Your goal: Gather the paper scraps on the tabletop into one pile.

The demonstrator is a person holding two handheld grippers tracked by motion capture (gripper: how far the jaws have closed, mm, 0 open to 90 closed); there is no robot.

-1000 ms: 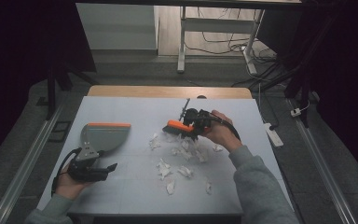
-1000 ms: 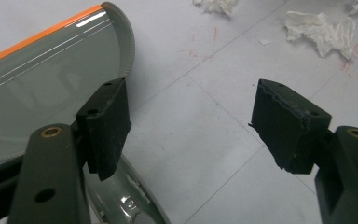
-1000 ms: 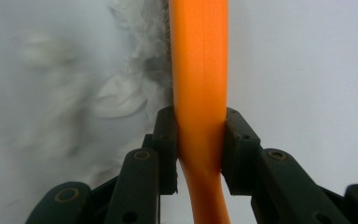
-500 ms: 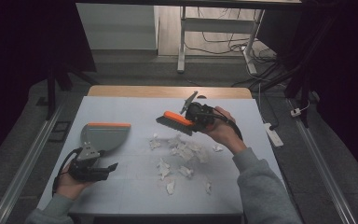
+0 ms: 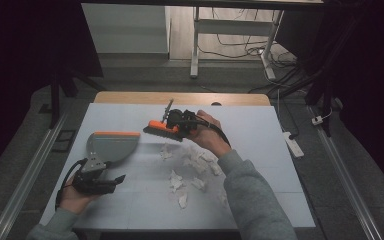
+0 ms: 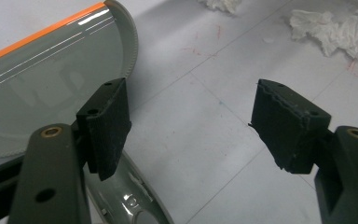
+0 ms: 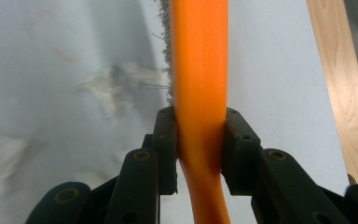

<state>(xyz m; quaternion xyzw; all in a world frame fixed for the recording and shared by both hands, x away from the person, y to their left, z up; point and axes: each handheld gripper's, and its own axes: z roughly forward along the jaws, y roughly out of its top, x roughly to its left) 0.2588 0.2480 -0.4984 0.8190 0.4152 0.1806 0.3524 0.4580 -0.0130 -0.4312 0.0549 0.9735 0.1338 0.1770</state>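
A: Status, left side?

B: Your left hand-held gripper sits low at the worktop's near-left, jaws wide, gripping nothing. The grey dustpan with the orange edge lies just ahead of it; its handle passes under the left jaw in the left gripper view.

A: Middle and right?

B: Crumpled tissue scraps are scattered mid-worktop. Your right hand-held gripper is clamped on the orange brush handle, bristles down, over the scraps' far-left edge.
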